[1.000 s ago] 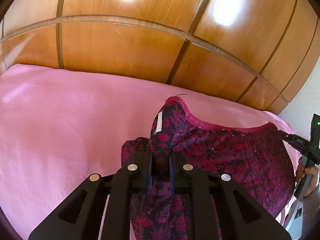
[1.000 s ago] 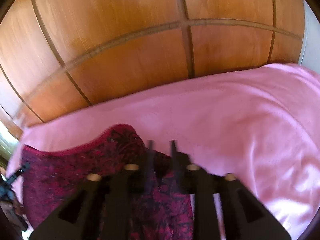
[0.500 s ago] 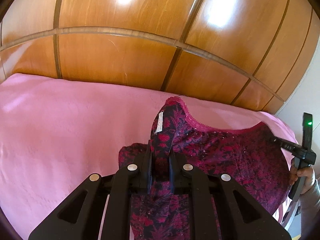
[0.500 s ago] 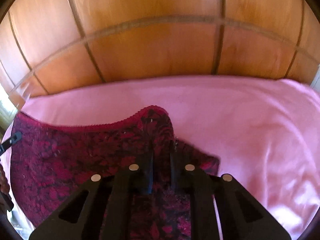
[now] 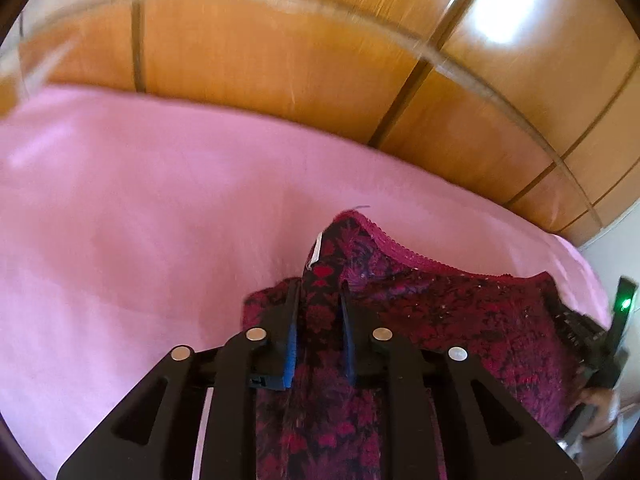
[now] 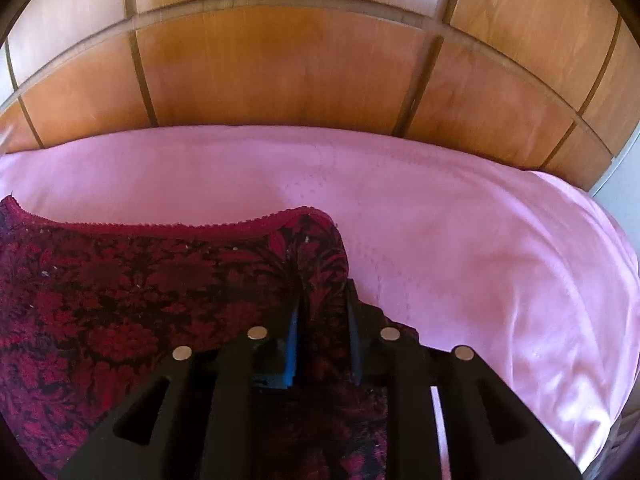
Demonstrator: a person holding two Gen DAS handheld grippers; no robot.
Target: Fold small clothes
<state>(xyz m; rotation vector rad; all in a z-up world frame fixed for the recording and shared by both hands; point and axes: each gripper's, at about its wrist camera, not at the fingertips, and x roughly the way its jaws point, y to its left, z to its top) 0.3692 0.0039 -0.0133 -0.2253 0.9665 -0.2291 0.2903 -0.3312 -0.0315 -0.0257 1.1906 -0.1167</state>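
Note:
A small dark garment [image 5: 460, 320] with a red floral print and a crimson lace edge is stretched between my two grippers above the pink bed. My left gripper [image 5: 319, 292] is shut on its left corner, where a white label [image 5: 316, 250] shows. My right gripper [image 6: 322, 300] is shut on the garment's right corner [image 6: 316, 248]. The right gripper also shows at the far right of the left wrist view [image 5: 592, 340], with a green light on it.
A pink bedspread [image 6: 460, 240] covers the bed below the garment and also shows in the left wrist view [image 5: 140, 220]. A glossy wooden panelled wall [image 6: 300, 60] stands right behind the bed. A pale wall strip [image 5: 616, 240] shows at far right.
Both grippers have kept their hold on the garment and swung with it. The garment hangs flatter and wider between them, and the bed fills more of both views.

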